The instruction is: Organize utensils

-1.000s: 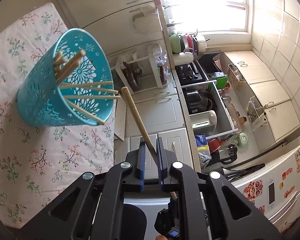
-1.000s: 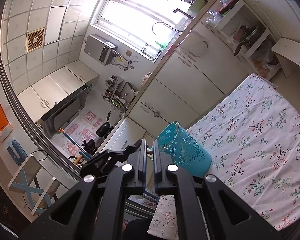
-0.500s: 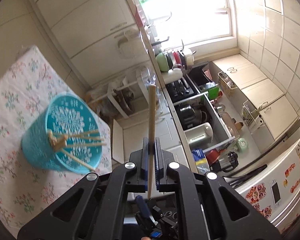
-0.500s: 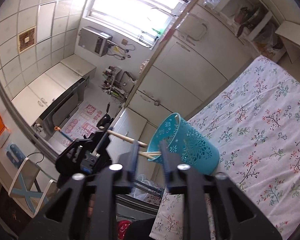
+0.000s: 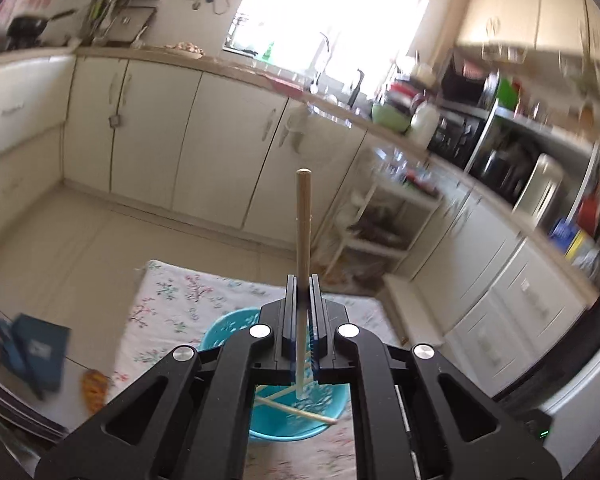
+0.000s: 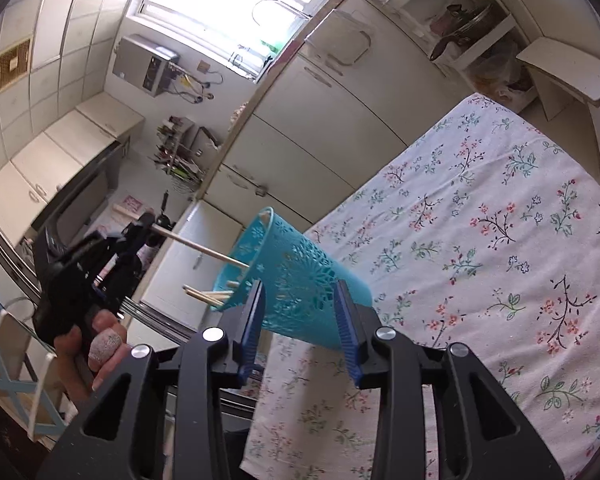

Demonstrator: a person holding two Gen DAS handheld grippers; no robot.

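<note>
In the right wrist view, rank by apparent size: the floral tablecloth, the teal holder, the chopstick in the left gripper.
1. floral tablecloth
2. teal holder
3. chopstick, in the left gripper

Nearness inflates the holder, but the gaps are clear.

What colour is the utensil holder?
Turquoise utensil holder with cut-out flower pattern; right wrist view shows it best.

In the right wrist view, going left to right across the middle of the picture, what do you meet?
Person's hand on the left gripper → chopstick it holds, tip at the holder's mouth → teal utensil holder, between the right gripper's fingers → floral tablecloth.
</note>
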